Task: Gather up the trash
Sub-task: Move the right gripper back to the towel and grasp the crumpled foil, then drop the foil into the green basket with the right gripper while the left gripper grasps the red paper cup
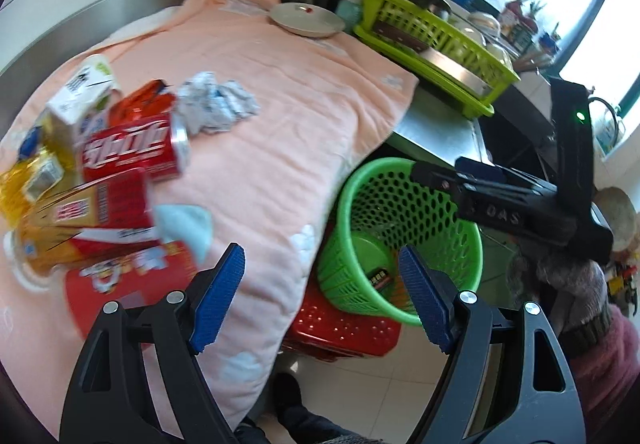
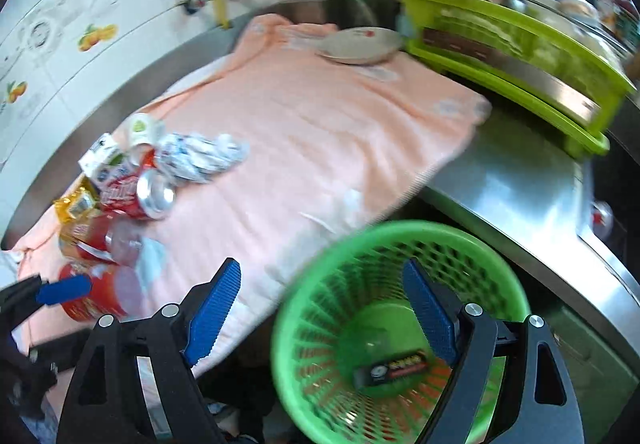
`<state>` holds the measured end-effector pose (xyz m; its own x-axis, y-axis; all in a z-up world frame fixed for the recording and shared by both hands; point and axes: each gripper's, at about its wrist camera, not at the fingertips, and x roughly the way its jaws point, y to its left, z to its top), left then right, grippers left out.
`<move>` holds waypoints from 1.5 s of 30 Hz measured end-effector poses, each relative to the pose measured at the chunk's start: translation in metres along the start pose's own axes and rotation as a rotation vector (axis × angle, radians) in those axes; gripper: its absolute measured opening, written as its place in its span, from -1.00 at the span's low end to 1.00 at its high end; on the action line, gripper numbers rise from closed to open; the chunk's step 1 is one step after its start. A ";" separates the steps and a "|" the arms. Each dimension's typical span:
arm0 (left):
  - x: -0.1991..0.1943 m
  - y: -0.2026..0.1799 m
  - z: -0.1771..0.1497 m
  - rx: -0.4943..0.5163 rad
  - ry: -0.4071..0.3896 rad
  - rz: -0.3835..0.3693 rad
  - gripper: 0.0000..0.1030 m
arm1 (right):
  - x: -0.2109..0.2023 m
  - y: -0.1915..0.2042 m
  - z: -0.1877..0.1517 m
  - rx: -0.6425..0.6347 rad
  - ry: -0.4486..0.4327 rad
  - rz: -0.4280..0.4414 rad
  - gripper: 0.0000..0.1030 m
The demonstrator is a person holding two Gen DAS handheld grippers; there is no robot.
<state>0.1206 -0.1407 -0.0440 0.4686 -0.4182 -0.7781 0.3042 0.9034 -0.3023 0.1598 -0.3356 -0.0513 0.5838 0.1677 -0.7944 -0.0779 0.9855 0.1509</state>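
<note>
1. Left wrist view: we see the left gripper [image 1: 322, 298] with jaws wide and nothing between the blue pads [image 1: 218, 298]; it hangs over the edge of the peach towel [image 1: 280, 115].
2. We note the trash heaped on the towel's left part: a red soda can [image 1: 134, 153] on its side, a crumpled paper wad [image 1: 218, 105] just behind it, a white carton [image 1: 80, 95], yellow wrappers [image 1: 28, 179], a red-and-yellow box [image 1: 92, 219] and a red round tub [image 1: 124, 292]. That side is motion-blurred.
3. We see the green basket [image 1: 404, 236] below the counter edge, on a red stool [image 1: 344, 332]; a small dark packet [image 1: 382, 278] lies inside it.
4. We see the right gripper [image 1: 516, 203] from the side above the basket rim, held in a gloved hand [image 1: 568, 284].
5. Right wrist view: we record the right gripper [image 2: 320, 312] with jaws spread wide and empty, partly over the basket [image 2: 304, 308]. The dark packet [image 2: 390, 366] rests on the basket floor.
6. We see the can [image 2: 140, 193], paper wad [image 2: 200, 155] and red tub [image 2: 96, 296] on the towel [image 2: 320, 123], well apart from the basket.
7. We note one blue pad of the left gripper [image 2: 64, 290] at the left edge, just beside the tub.
8. We see a plate [image 2: 360, 43] and a lime dish rack [image 2: 520, 51] at the far side of the counter.
</note>
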 end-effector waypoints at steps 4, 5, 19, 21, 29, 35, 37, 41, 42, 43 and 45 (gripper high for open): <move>-0.030 0.030 -0.011 -0.041 -0.048 0.044 0.52 | 0.017 0.034 0.023 -0.028 0.004 0.075 0.55; -0.035 0.035 -0.012 -0.046 -0.056 0.053 0.52 | 0.022 0.043 0.029 -0.040 0.003 0.093 0.55; -0.088 0.125 -0.054 -0.197 -0.116 0.175 0.52 | 0.106 0.119 0.091 -0.118 0.047 0.143 0.55; -0.088 0.128 -0.057 -0.196 -0.115 0.173 0.52 | 0.120 0.119 0.096 -0.102 0.071 0.138 0.54; -0.074 0.133 -0.062 -0.175 -0.086 0.152 0.50 | 0.167 0.115 0.101 -0.061 0.166 0.126 0.54; -0.060 0.134 -0.058 -0.154 -0.067 0.121 0.48 | 0.185 0.108 0.097 -0.026 0.204 0.149 0.29; -0.055 0.135 -0.057 -0.157 -0.057 0.106 0.45 | 0.185 0.109 0.095 -0.028 0.209 0.154 0.24; -0.048 0.134 -0.053 -0.138 -0.053 0.090 0.45 | 0.183 0.108 0.091 -0.036 0.204 0.155 0.06; -0.048 0.134 -0.052 -0.133 -0.050 0.091 0.45 | 0.183 0.108 0.091 -0.035 0.205 0.155 0.02; -0.046 0.134 -0.051 -0.132 -0.048 0.090 0.45 | 0.182 0.107 0.089 -0.033 0.208 0.161 0.00; -0.044 0.134 -0.050 -0.137 -0.047 0.073 0.45 | 0.177 0.107 0.089 -0.034 0.187 0.159 -0.08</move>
<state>0.0989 0.0039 -0.0781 0.5247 -0.3522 -0.7750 0.1534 0.9346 -0.3208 0.3266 -0.2033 -0.1235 0.4029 0.3195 -0.8577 -0.1857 0.9461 0.2652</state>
